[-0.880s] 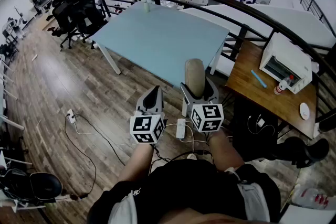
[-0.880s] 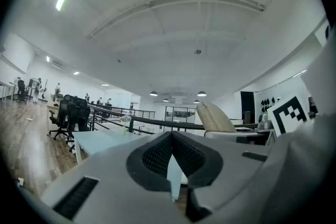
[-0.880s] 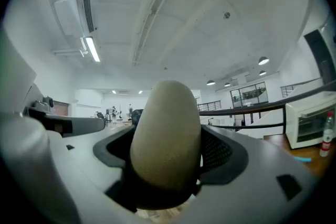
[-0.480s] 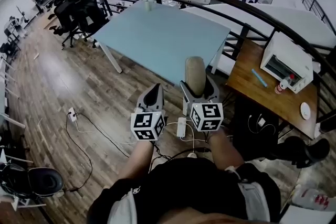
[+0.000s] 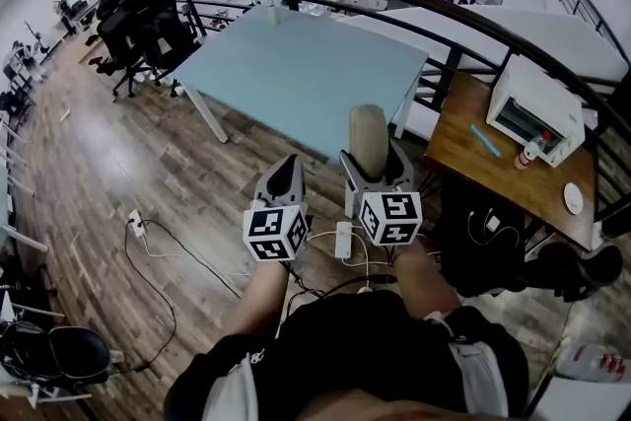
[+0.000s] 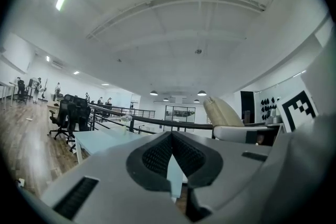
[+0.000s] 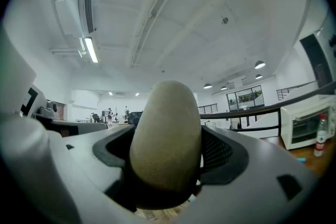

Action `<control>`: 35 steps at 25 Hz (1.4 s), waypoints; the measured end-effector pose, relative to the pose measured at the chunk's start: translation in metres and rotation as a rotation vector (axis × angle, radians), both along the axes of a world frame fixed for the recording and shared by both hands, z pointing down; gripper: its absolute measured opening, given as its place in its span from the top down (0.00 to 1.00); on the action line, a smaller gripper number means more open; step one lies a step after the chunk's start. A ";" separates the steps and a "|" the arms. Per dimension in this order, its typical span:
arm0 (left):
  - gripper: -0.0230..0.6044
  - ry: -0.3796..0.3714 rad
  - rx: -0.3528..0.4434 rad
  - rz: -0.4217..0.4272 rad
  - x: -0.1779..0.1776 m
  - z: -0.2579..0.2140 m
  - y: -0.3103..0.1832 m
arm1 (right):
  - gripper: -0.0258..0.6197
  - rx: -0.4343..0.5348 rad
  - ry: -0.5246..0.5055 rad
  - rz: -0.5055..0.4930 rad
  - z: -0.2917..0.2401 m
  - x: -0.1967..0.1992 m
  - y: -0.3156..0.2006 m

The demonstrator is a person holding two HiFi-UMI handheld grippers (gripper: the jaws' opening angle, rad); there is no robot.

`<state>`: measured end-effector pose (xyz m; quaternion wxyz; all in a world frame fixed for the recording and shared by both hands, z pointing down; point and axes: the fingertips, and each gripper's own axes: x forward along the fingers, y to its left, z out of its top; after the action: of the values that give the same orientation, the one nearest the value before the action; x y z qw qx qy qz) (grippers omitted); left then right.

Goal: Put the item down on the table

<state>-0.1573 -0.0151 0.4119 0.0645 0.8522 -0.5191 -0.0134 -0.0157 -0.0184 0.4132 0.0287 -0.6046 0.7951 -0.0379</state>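
A tan, oval item point(image 5: 367, 135) stands upright between the jaws of my right gripper point(image 5: 375, 173), which is shut on it above the wooden floor, short of the near edge of the light blue table point(image 5: 306, 64). In the right gripper view the item point(image 7: 165, 134) fills the middle, with the pads of the right gripper point(image 7: 167, 157) pressed against both its sides. My left gripper point(image 5: 285, 171) is held level just to the left of it. Its jaws meet at the tips with nothing in them, as the left gripper view shows point(image 6: 171, 140).
A black curved railing point(image 5: 463, 15) runs behind the blue table. To the right, a wooden table point(image 5: 463, 148) bears a white toaster oven point(image 5: 540, 108) and a small bottle point(image 5: 529, 153). Black office chairs point(image 5: 138, 25) stand at the back left. A power strip point(image 5: 342, 240) and cables lie on the floor.
The head view has shifted slightly. Both grippers keep their places, and the item stays in the right jaws.
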 end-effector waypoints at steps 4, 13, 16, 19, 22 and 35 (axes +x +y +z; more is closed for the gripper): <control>0.94 -0.011 0.000 0.048 -0.004 0.008 0.010 | 0.35 -0.015 -0.034 0.040 0.008 -0.005 0.011; 0.94 -0.013 -0.004 0.095 -0.010 0.016 0.015 | 0.35 -0.015 -0.051 0.090 0.013 -0.009 0.016; 0.94 -0.009 0.007 0.093 -0.011 0.014 0.008 | 0.35 -0.008 -0.048 0.103 0.013 -0.005 0.011; 0.94 -0.014 0.012 0.099 -0.008 0.013 -0.002 | 0.35 -0.002 -0.047 0.106 0.012 -0.003 0.002; 0.94 -0.018 0.021 0.106 0.000 0.012 -0.014 | 0.35 0.001 -0.041 0.103 0.013 0.002 -0.010; 0.94 -0.020 0.006 0.108 0.051 0.018 -0.111 | 0.35 0.004 -0.036 0.083 0.015 0.042 -0.108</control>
<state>-0.1062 -0.1261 0.4304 0.0574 0.8793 -0.4728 -0.0027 0.0264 -0.1265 0.4277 0.0458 -0.6362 0.7688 -0.0459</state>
